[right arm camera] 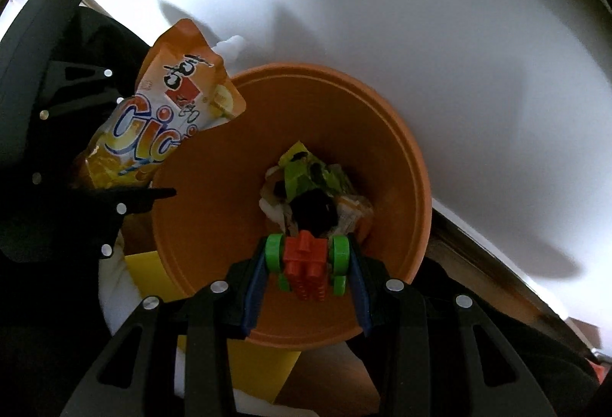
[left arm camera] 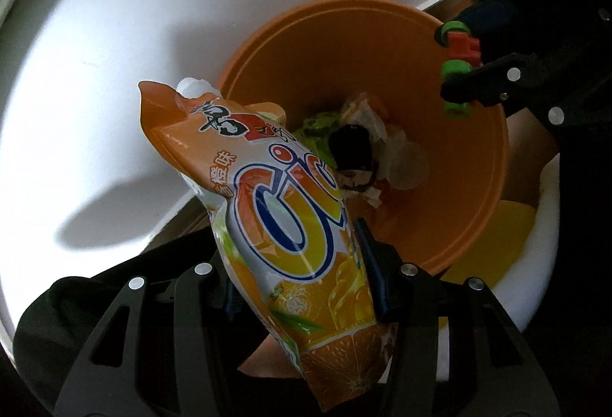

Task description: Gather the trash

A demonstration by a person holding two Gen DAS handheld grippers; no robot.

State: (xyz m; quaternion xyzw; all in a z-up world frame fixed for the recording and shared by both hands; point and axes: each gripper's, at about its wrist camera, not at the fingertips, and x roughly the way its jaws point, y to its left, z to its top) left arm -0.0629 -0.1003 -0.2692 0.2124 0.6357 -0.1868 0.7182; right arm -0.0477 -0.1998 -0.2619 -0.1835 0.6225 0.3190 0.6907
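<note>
Orange drink pouch [left arm camera: 290, 226]: clamped in left gripper [left arm camera: 298, 287], spout tilted over orange bin [left arm camera: 478, 187] rim. Toy block car [right arm camera: 311, 260]: pinched in right gripper [right arm camera: 310, 264] above bin's crumpled wrappers [right arm camera: 310, 184].

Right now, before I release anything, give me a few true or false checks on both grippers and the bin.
1. The left gripper holds an orange drink pouch. True.
2. The right gripper is empty. False: it is shut on a red and green toy.
3. The orange bin already has trash in it. True: crumpled wrappers lie at the bottom.
4. The pouch lies inside the bin. False: it is held in the air, its top near the bin's rim.
5. The toy is above the bin's opening. True.
</note>
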